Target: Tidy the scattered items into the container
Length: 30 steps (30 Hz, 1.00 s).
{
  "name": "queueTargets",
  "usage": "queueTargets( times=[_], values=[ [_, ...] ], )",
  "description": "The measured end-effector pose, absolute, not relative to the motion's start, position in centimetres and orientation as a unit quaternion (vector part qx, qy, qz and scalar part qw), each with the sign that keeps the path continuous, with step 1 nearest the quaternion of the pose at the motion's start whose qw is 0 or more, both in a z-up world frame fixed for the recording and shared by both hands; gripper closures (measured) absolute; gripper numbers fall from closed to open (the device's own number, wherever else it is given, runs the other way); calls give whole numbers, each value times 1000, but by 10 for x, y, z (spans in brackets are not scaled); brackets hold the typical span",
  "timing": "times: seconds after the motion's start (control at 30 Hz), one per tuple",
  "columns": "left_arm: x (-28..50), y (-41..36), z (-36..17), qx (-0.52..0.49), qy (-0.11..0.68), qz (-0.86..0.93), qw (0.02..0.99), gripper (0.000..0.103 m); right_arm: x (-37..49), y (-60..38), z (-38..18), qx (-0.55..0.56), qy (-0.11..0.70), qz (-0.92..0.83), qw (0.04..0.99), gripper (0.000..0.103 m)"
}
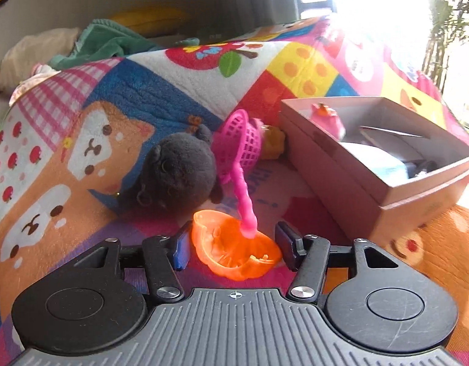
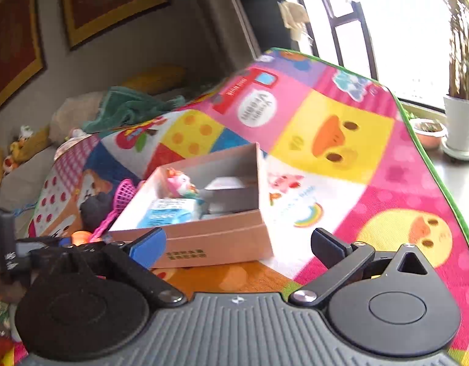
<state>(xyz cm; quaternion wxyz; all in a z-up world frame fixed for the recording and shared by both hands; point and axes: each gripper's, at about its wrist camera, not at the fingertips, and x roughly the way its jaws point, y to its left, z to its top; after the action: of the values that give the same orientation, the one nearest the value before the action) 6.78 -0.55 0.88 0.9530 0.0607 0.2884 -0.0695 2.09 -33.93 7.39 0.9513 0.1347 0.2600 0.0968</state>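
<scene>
Orange shell (image 1: 234, 245) sits dead centre between the fingers of the left gripper (image 1: 233, 248), which are spread wide with a gap on both sides, gripping nothing yet. Snag: the pink net scoop (image 1: 242, 149) has its handle tip resting inside the shell, mesh head propped back against the dark plush toy (image 1: 176, 172). Closing now risks pinching the handle or flicking the scoop when the shell lifts, so I'd come in low, bite the shell's side walls rather than the rim, and keep clear of the handle end. The shell looks like thin hard plastic, likely to squirt out under a hard squeeze, so close gently and lift straight up until the handle drops free, then swing right. Cardboard box (image 1: 384, 187) sits just to the right on the play mat (image 1: 185, 97), near the shell but not touching; it already holds a pink figure (image 1: 329, 119) and some pale packets. A small yellow toy (image 1: 274, 141) lies behind the scoop head against the box wall. Right gripper (image 2: 239, 248) hovers at the box's near corner, fingers wide apart and holding nothing; I'd keep it out of the drop path or use it to steady the box. After the shell, the scoop, plush and yellow toy remain.
</scene>
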Motion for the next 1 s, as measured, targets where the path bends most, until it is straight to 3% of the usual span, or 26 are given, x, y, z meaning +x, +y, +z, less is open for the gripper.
queueTargets(
  times=[0.13, 0.27, 0.3, 0.33, 0.4, 0.53, 0.73, 0.87, 1.0],
  values=[
    [10, -22, 18, 62, 286, -147, 945, 41, 26, -365, 53, 187, 298, 74, 933, 2],
    [-29, -44, 19, 53, 295, -224, 927, 39, 19, -360, 46, 164, 303, 83, 935, 2],
    [-34, -51, 19, 52, 301, -234, 923, 35, 19, -356, 46, 155, 304, 85, 936, 2],
    [-38, -58, 18, 51, 303, -244, 920, 20, 19, -353, 46, 150, 303, 84, 937, 2],
    [-46, -72, 19, 50, 295, -263, 917, 3, 21, -350, 46, 152, 304, 75, 938, 2],
    [-45, -93, 19, 77, 260, -212, 939, 2, 24, -352, 46, 201, 308, 69, 927, 2],
    [-19, -70, 31, -25, 255, -162, 953, 1, 13, -326, 38, 276, 320, 138, 896, 0],
    [-23, -44, 38, -25, 234, -131, 963, 0, -2, -289, 23, 347, 326, 166, 864, 0],
    [-24, -17, 35, 12, 250, -104, 963, 0, -16, -242, 26, 291, 317, 187, 883, 0]
  ],
)
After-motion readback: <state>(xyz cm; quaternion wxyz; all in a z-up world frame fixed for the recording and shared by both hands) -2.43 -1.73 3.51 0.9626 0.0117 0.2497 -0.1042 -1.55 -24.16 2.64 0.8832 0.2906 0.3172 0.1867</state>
